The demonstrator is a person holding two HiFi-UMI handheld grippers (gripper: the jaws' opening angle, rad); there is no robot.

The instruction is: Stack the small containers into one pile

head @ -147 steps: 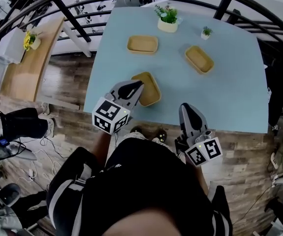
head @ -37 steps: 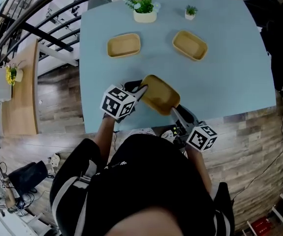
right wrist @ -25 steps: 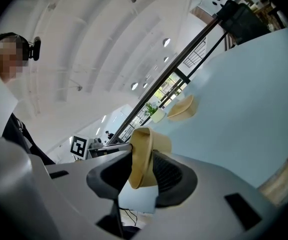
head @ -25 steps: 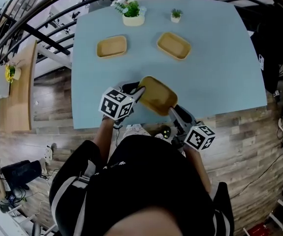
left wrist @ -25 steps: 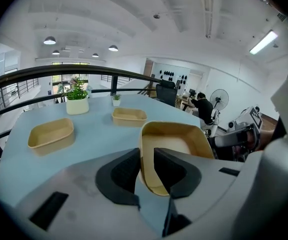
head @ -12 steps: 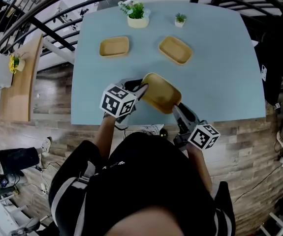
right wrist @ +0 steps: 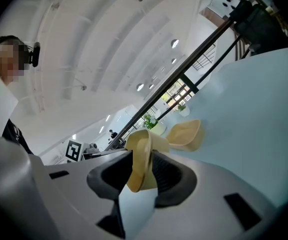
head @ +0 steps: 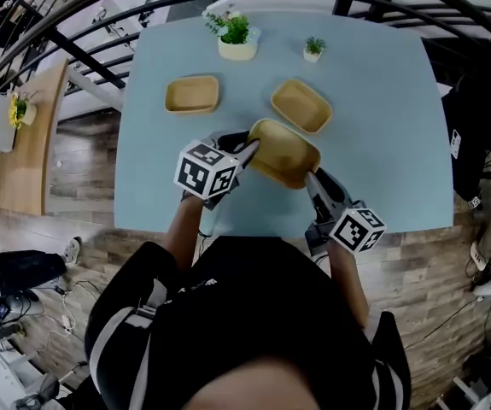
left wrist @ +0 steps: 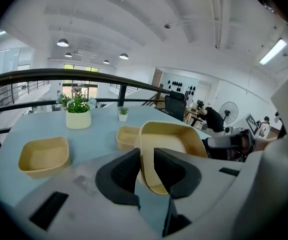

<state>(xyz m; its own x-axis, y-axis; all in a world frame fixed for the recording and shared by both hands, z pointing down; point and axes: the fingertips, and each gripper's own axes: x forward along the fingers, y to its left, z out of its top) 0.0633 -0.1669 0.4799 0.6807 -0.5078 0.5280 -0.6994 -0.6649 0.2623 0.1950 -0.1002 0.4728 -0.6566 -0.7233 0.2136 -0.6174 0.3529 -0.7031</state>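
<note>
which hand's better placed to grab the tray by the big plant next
Left, likely: the left gripper holds the carried tray on the side nearest the plant-side tray; the right gripper is further away.

Pale blue table [head: 382,126], left tan container [head: 192,94], right tan container [head: 302,102], large potted plant [head: 236,37], small potted plant [head: 313,49]

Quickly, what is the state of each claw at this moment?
Left claw: closed on one end of the tan container.
Right claw: closed on the opposite end of the same container.
</note>
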